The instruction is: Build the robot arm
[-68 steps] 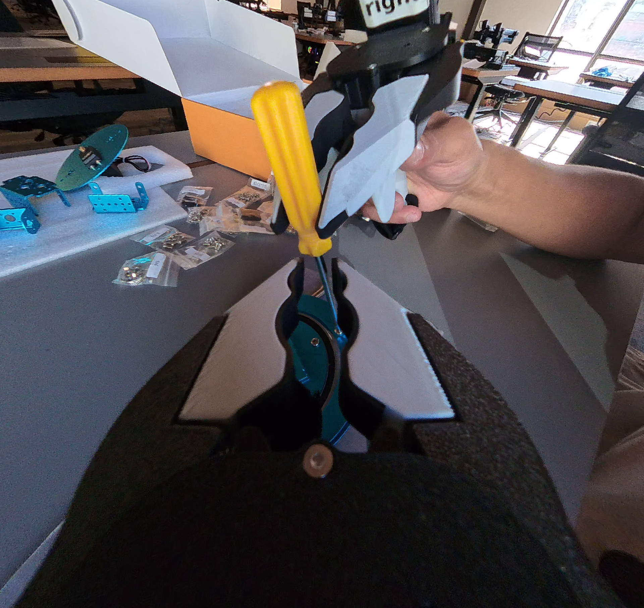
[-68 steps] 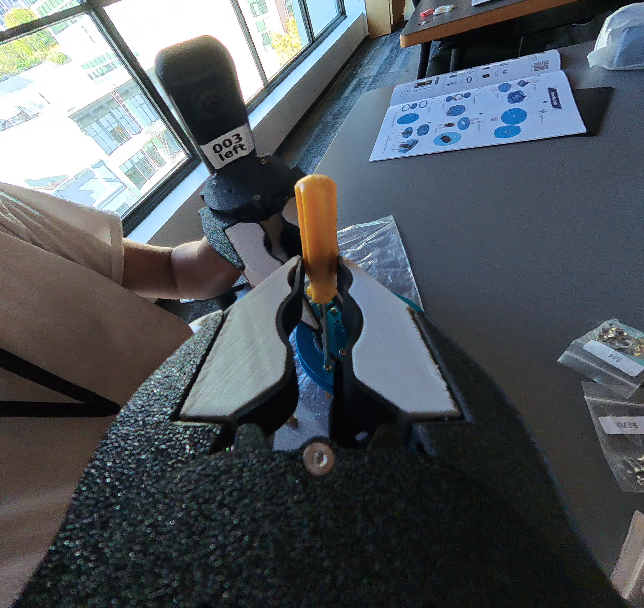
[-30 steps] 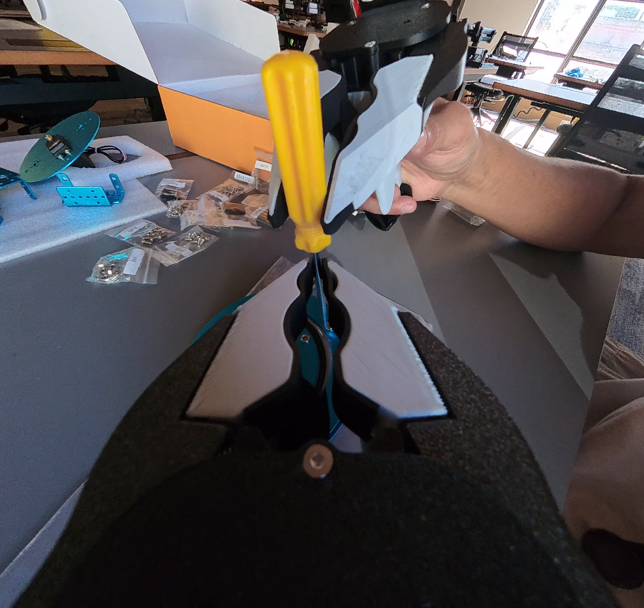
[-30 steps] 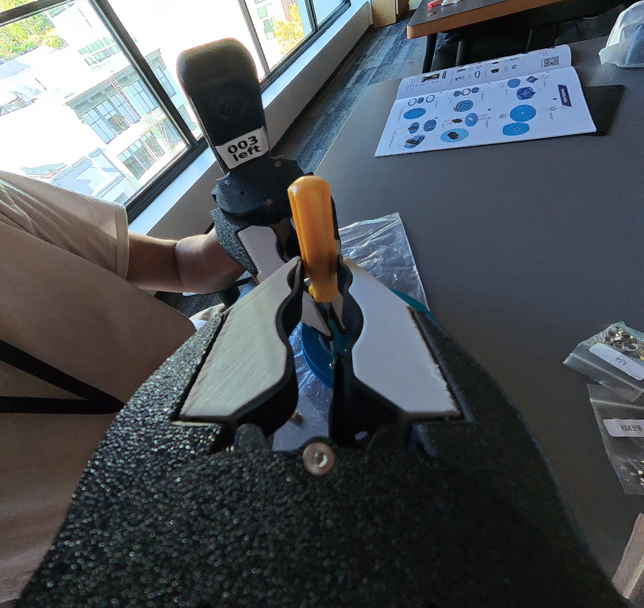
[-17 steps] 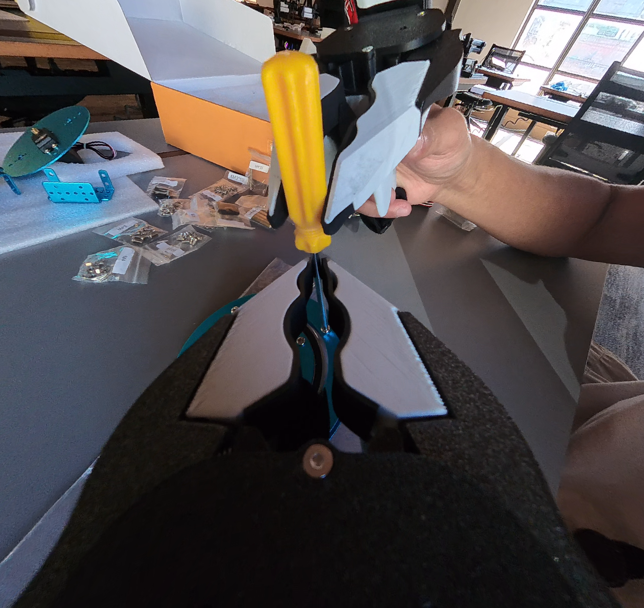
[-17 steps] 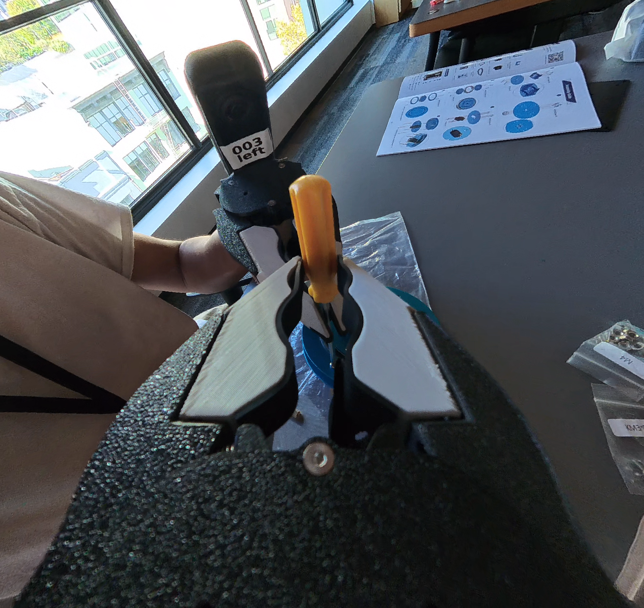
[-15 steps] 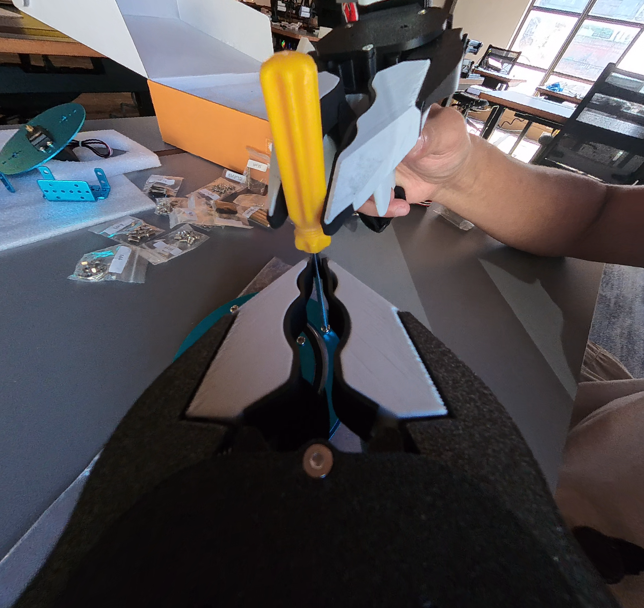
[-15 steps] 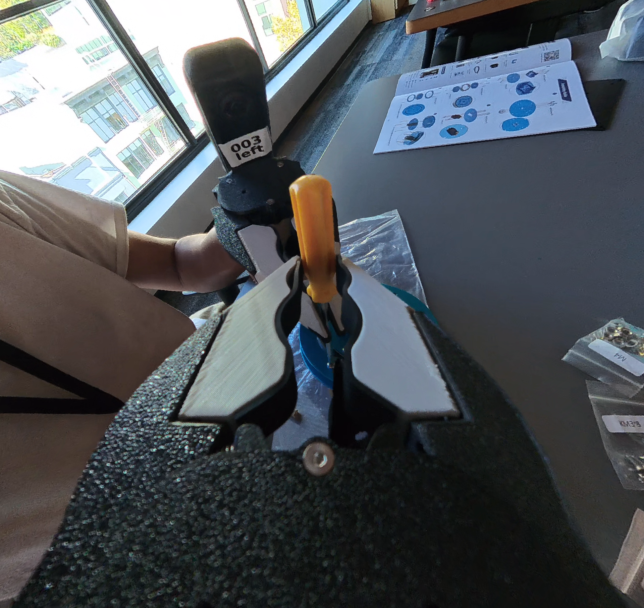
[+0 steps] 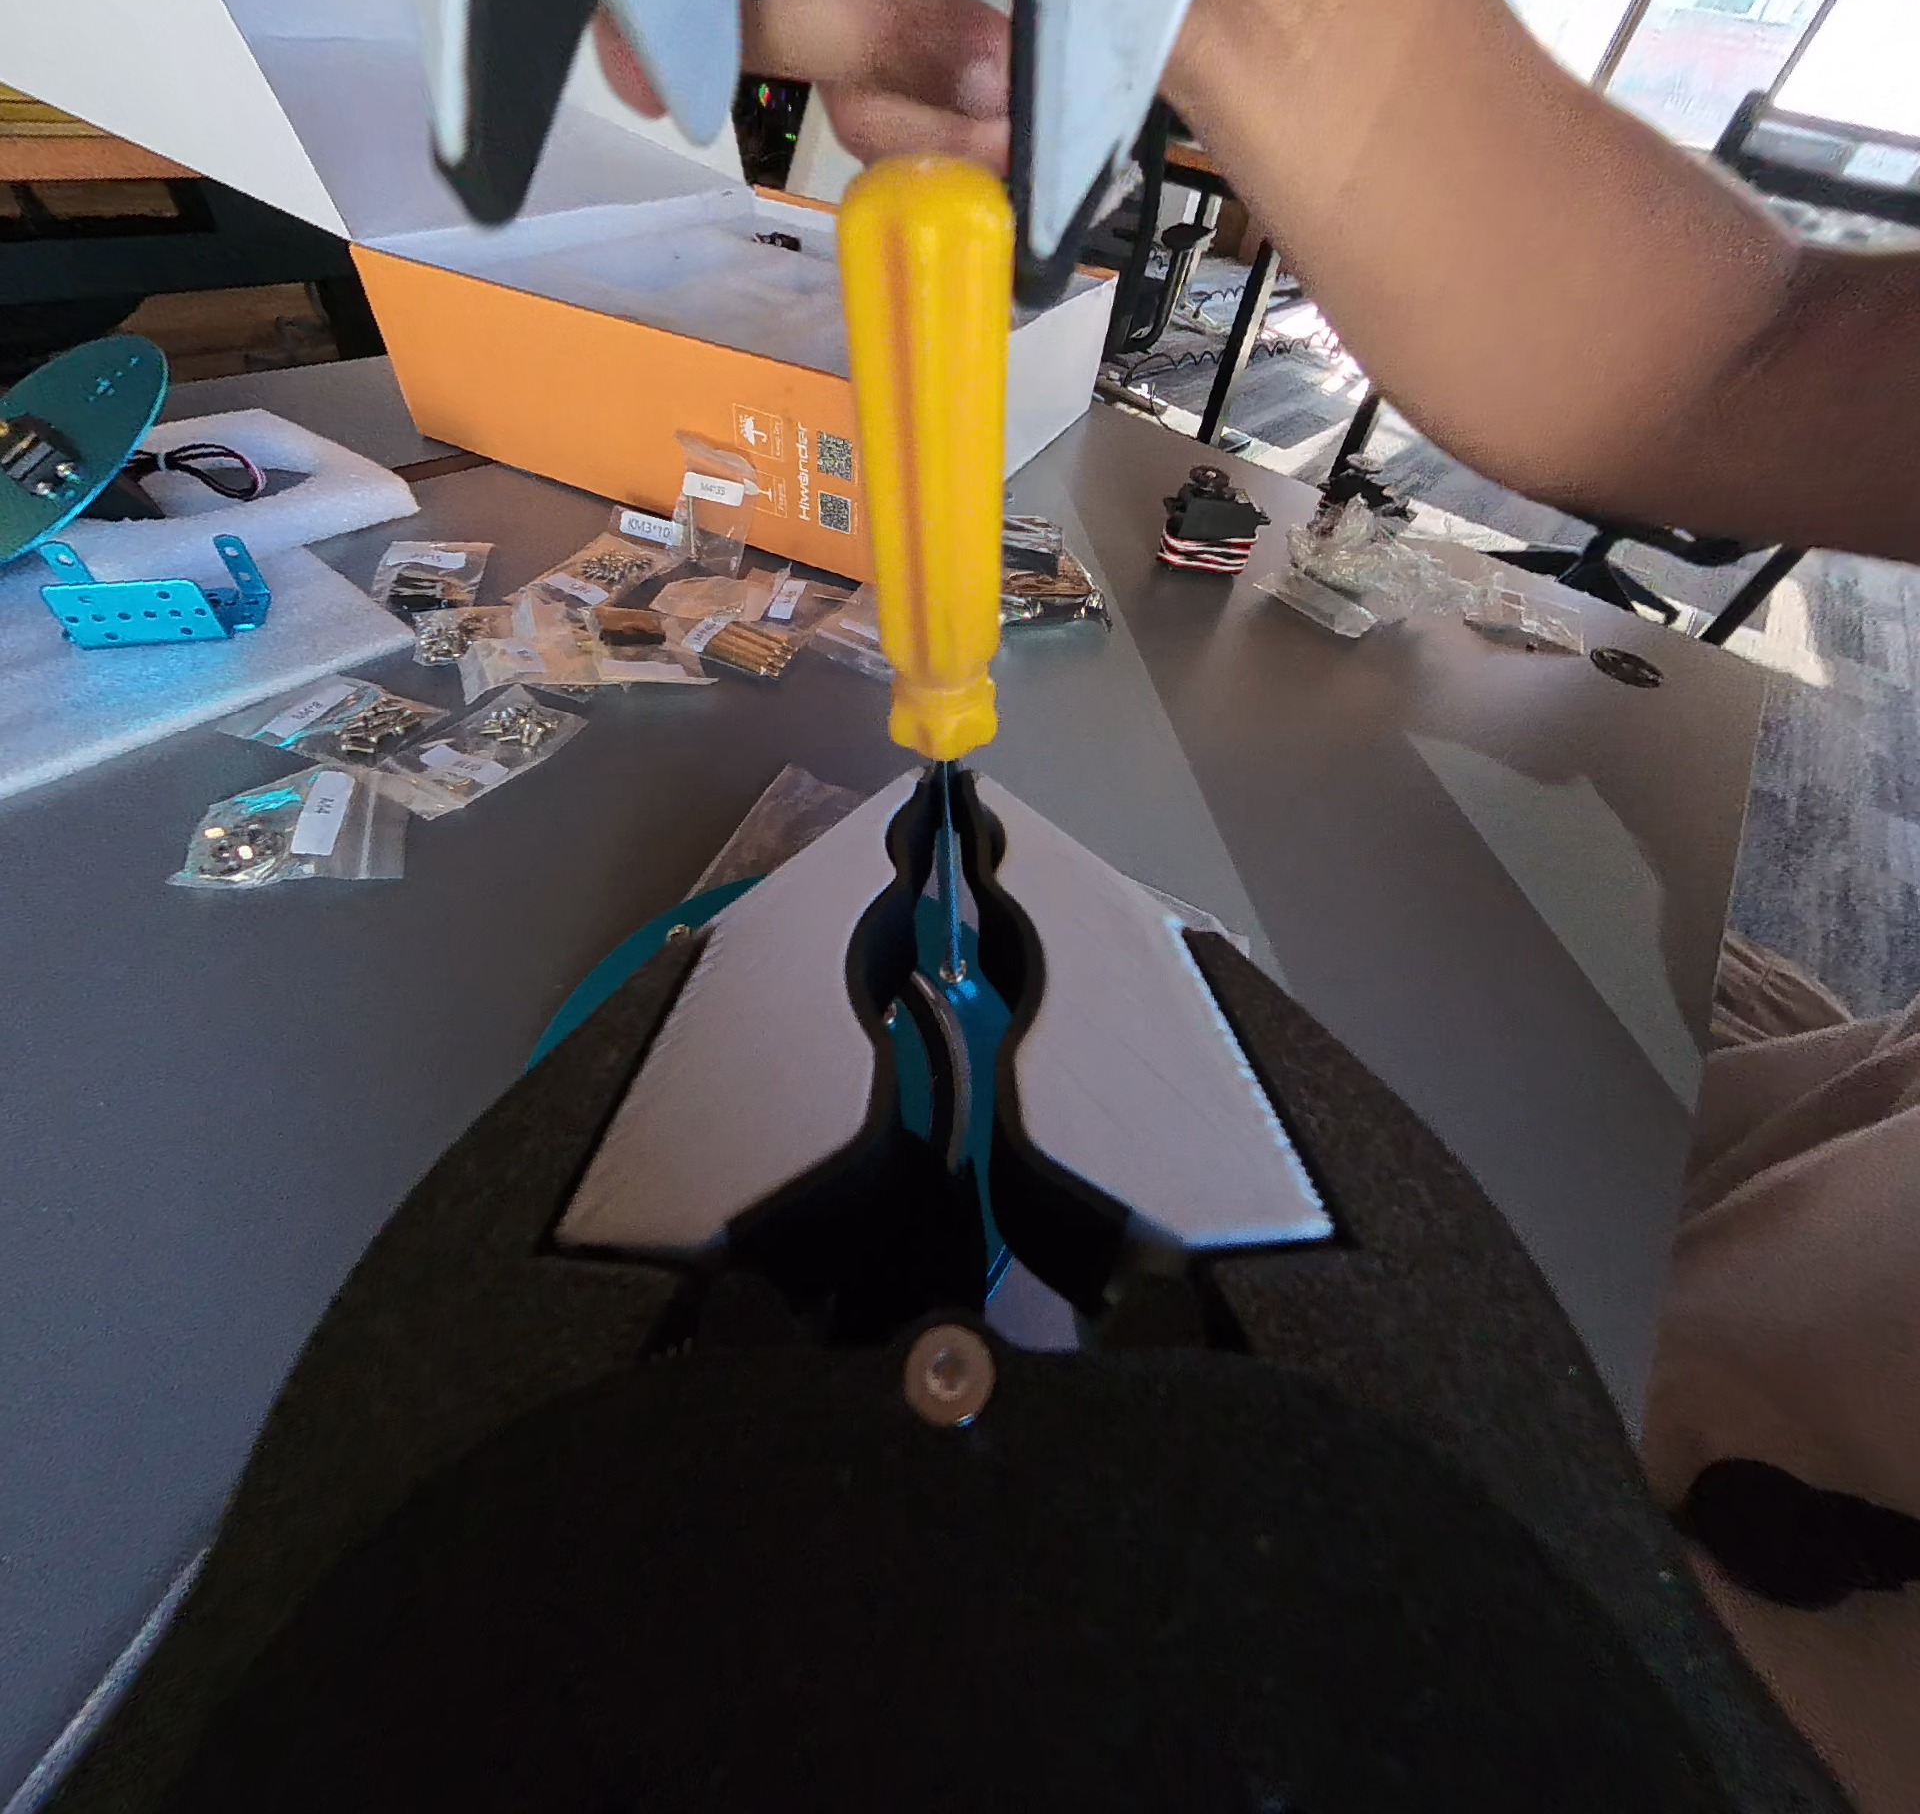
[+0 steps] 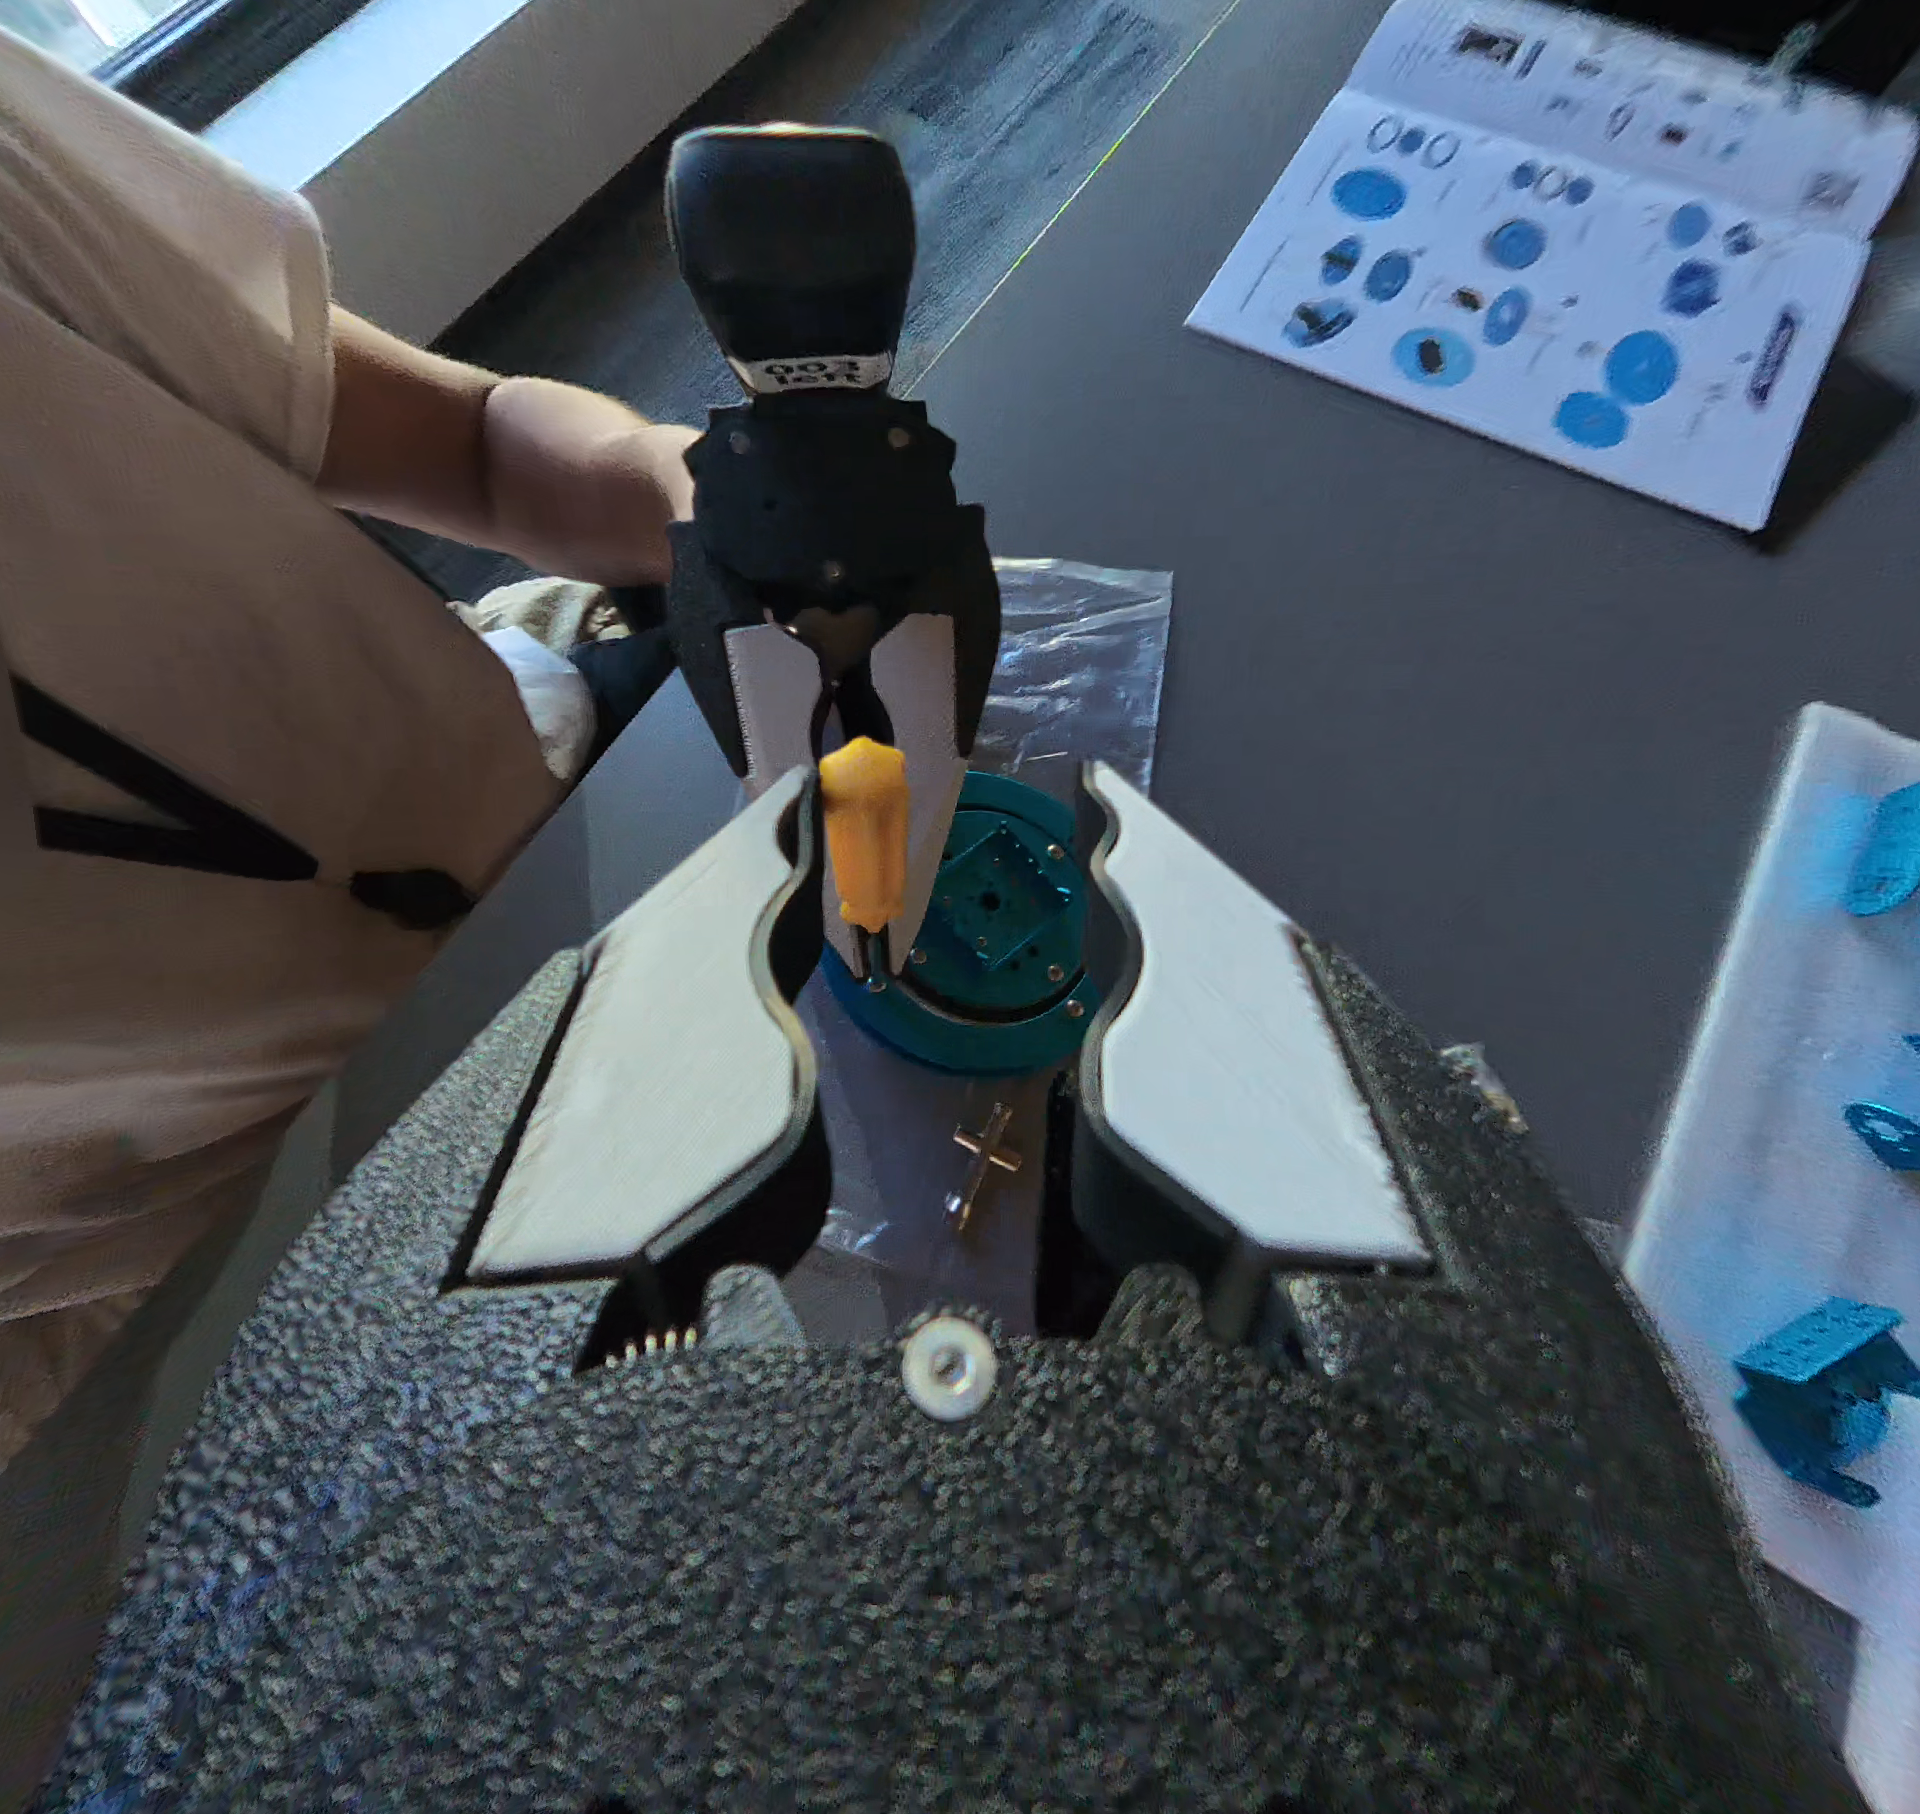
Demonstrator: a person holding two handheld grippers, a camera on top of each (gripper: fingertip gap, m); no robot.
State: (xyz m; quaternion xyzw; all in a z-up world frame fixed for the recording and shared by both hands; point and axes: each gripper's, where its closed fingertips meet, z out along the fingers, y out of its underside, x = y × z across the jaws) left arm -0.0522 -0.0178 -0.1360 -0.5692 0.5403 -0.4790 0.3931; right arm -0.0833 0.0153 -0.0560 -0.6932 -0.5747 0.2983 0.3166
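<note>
Both fingers [image 10: 1236,1058] clear of screwdriver [image 10: 865,845]

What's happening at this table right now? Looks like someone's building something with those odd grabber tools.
A person holds a two-finger gripper in each hand over a grey table. The left gripper is shut around the thin shaft of a yellow-handled screwdriver, which stands upright with its tip on a screw in a round teal metal part. The right gripper is open above the handle, not gripping it. Small bags of screws, an orange box and an instruction sheet lie around.
</note>
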